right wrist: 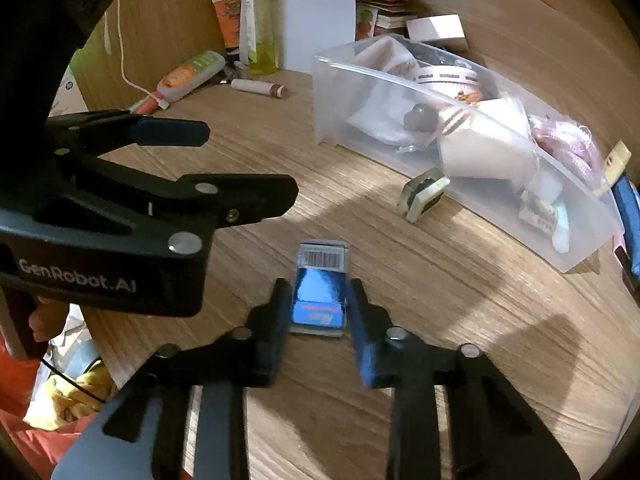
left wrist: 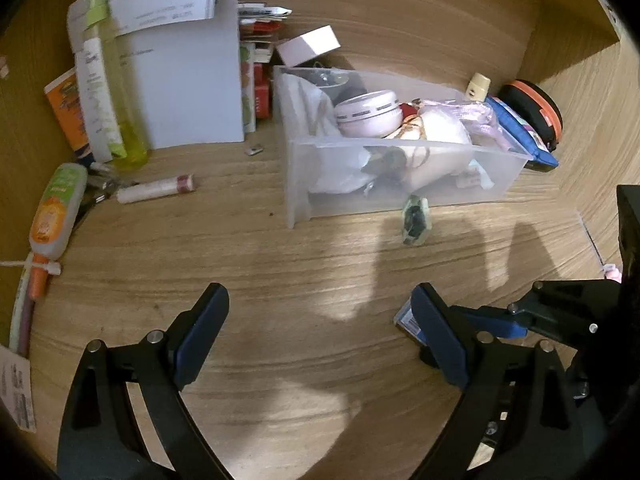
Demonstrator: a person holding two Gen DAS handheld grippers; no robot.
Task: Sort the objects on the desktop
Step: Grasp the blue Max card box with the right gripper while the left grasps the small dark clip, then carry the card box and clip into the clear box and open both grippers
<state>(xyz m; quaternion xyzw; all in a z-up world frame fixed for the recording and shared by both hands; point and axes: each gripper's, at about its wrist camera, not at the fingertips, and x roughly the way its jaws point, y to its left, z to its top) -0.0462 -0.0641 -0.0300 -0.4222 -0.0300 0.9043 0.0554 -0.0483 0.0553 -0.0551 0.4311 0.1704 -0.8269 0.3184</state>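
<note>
The right gripper (right wrist: 318, 300) is clenched on a small blue packet (right wrist: 320, 286) (barcode end pointing away from the camera) that lies flat on the wooden tabletop (right wrist: 460, 320), in front of the clear plastic bin (right wrist: 460, 184). The left gripper (left wrist: 316, 336) is released, jaws wide with nothing between them, low over bare wood on the near side of the bin. A small square pale-rimmed thing (right wrist: 423, 195) sits against the bin's front wall.
</note>
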